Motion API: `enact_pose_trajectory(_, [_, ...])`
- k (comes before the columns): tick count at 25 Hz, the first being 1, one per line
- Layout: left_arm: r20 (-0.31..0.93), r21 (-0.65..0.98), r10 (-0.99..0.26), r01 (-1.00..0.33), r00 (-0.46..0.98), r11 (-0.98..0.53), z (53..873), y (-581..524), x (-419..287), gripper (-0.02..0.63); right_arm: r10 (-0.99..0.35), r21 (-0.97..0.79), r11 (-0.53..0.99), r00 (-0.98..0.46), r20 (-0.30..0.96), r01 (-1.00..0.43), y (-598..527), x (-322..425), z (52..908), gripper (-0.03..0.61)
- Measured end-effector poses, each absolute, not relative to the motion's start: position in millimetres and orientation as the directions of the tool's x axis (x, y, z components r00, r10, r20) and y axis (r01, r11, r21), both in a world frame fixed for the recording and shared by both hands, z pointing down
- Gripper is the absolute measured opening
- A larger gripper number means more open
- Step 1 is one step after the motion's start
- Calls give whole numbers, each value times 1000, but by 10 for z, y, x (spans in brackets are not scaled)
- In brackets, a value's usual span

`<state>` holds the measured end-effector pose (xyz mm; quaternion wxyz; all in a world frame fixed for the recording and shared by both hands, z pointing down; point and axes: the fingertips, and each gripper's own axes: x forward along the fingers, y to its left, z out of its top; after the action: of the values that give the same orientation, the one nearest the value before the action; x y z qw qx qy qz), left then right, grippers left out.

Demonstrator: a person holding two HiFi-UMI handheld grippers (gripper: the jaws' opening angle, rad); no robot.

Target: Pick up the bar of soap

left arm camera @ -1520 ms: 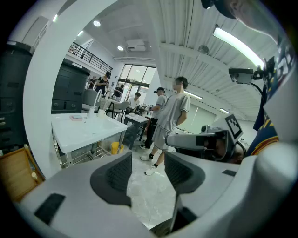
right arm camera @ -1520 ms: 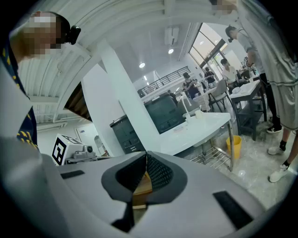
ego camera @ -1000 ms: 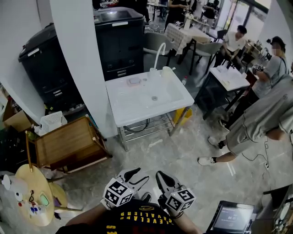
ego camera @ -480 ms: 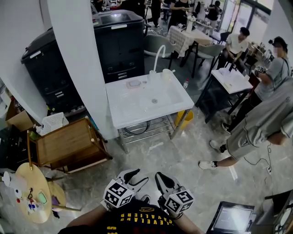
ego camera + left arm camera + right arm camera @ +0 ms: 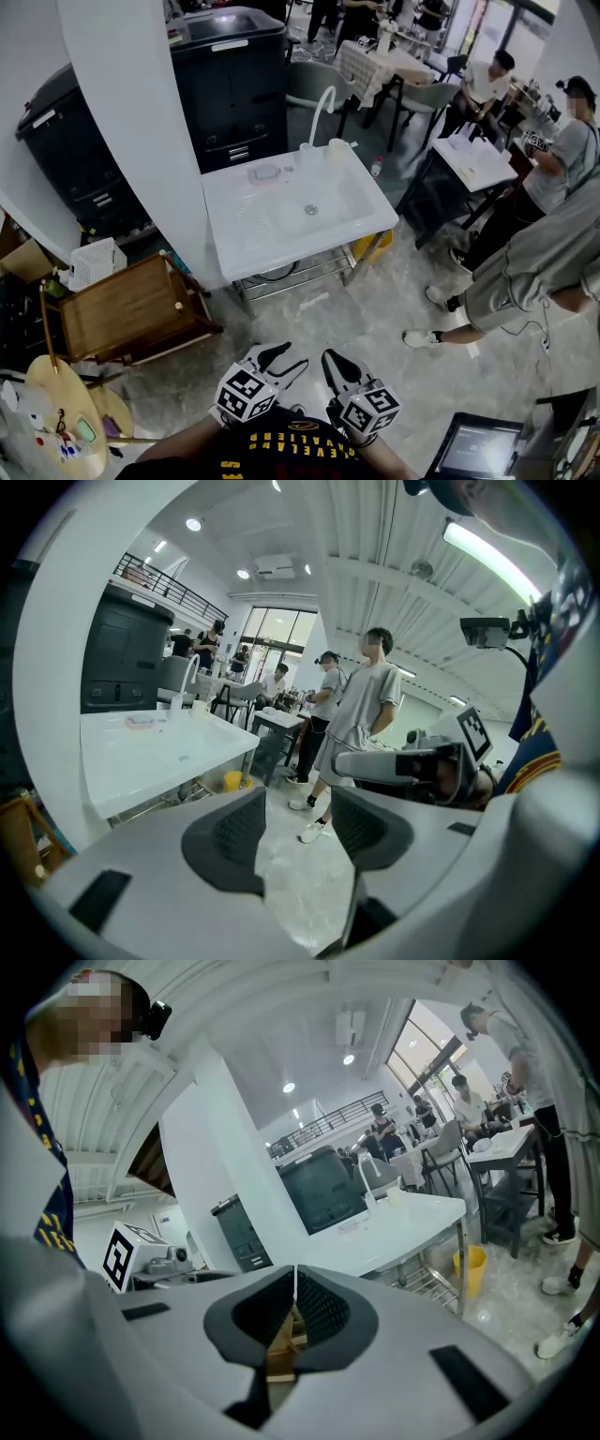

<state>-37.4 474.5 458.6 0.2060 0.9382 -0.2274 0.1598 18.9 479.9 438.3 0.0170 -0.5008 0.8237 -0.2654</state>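
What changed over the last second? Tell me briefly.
The person has stepped closer to the white sink table, which now looks larger in the head view. Nothing was grasped or released. The left gripper stays open, the right gripper shut and empty, the bar of soap untouched on the table.

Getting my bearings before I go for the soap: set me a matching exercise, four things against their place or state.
Things:
1. bar of soap
2. left gripper
3. right gripper
4. yellow bin

Place or state:
A. jaws together
B. on the floor under the sink table
C. jaws apart, nothing between them
D. on the sink table's top, near its far edge

Pairs: 1-D, 2-C, 3-A, 4-B
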Motion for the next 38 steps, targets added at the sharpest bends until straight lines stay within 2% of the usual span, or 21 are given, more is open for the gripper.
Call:
enact_pose_trajectory(11, [364, 322, -316, -437, 876, -840, 4486, 3145, -817, 230, -859, -433, 275, -421, 290, -859, 3267, -166, 4320, 20])
enact_pose_trajectory(20, [345, 324, -302, -415, 889, -850, 4507, 2201, -1151, 230, -865, -416, 226, -377, 329, -881, 2490, -396, 4347, 20])
enact_pose_trajectory(32, [358, 350, -291, -416, 888, -839, 4580, 1805, -1102, 230, -857, -442, 211, -382, 346, -872, 2024, -377, 4443, 20])
enact_pose_trajectory(38, [380, 333, -353, -482, 855, -810, 4658, 1489, -1051, 230, -838, -455, 257, -431, 335, -853, 1724, -242, 4522, 20])
